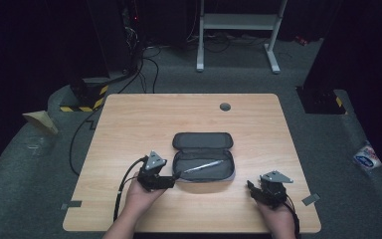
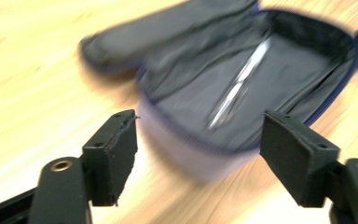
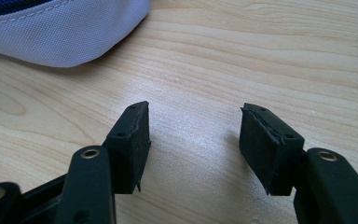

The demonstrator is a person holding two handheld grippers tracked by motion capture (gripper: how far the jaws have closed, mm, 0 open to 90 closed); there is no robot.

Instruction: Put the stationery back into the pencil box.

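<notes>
Spread wide, the jaws of the left gripper (image 2: 198, 140) hold nothing; the near end wall of the open pencil case (image 2: 242, 88) lies past them at twelve o'clock, and no pad touches it. A silver pen (image 2: 240, 84) lies inside the case on its dark lining. On the wooden table (image 1: 129, 124) the case sits at centre, its lid folded back toward twelve o'clock, the left gripper (image 1: 175, 178) just off its nine o'clock end. Jaws of the right gripper (image 3: 194, 140) stand apart over bare wood, gripping nothing, with the case's grey corner off at eleven o'clock.
</notes>
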